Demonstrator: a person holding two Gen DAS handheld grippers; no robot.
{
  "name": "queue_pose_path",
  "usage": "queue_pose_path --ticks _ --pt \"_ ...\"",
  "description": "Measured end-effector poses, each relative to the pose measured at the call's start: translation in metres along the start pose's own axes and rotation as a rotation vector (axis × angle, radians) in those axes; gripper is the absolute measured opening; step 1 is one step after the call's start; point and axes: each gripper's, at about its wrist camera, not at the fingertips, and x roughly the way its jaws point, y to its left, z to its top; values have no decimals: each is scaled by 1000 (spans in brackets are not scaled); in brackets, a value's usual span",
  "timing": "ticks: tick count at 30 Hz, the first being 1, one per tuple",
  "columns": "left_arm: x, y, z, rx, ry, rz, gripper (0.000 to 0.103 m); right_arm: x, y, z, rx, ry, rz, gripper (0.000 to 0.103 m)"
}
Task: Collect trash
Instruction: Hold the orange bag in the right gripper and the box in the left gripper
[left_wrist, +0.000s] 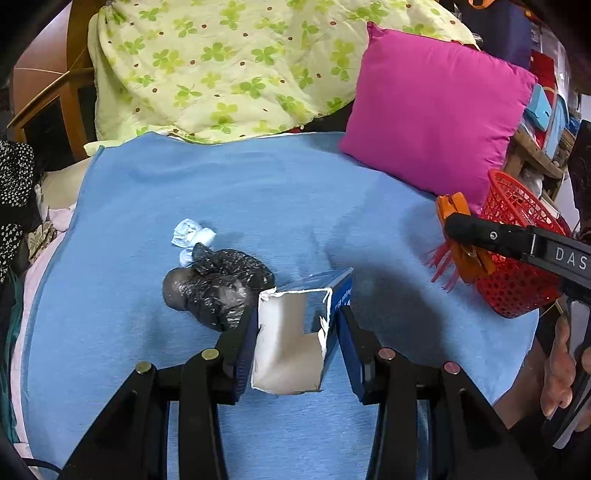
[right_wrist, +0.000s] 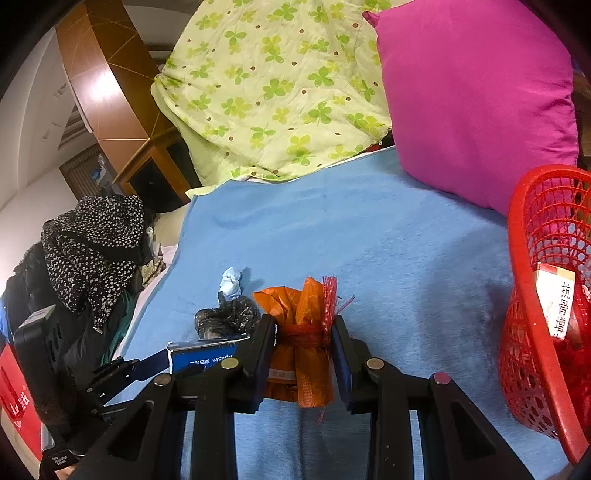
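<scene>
My left gripper (left_wrist: 297, 314) is shut on a torn blue-and-white toothpaste box (left_wrist: 291, 343), held just above the blue blanket (left_wrist: 221, 199). A crumpled black plastic bag (left_wrist: 221, 288) and a light blue paper wad (left_wrist: 190, 234) lie on the blanket just left of it. My right gripper (right_wrist: 303, 325) is shut on an orange wrapper bundle tied in red mesh (right_wrist: 303, 332); the bundle also shows in the left wrist view (left_wrist: 465, 254), next to the red mesh basket (left_wrist: 517, 258). The basket (right_wrist: 535, 295) stands right of my right gripper and holds a white carton (right_wrist: 556, 302).
A magenta pillow (left_wrist: 436, 110) leans at the back right of the bed. A green clover quilt (left_wrist: 229, 66) is piled at the back. A wooden nightstand (left_wrist: 51, 107) and dark spotted clothes (right_wrist: 92, 243) are to the left.
</scene>
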Motion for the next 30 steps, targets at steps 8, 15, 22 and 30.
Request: queue_pose_path --ticks 8,15,22,30 --pt "1 -11 1 17 -1 -11 45 -7 1 0 -12 -23 -6 32" --pt "1 -16 1 21 -1 -23 45 -13 1 -1 -20 -39 -3 32" --pt "2 -17 2 22 0 -29 45 -21 0 0 -24 -65 1 32" --pt "4 -18 2 27 0 -36 45 -30 1 1 -37 -102 16 32"
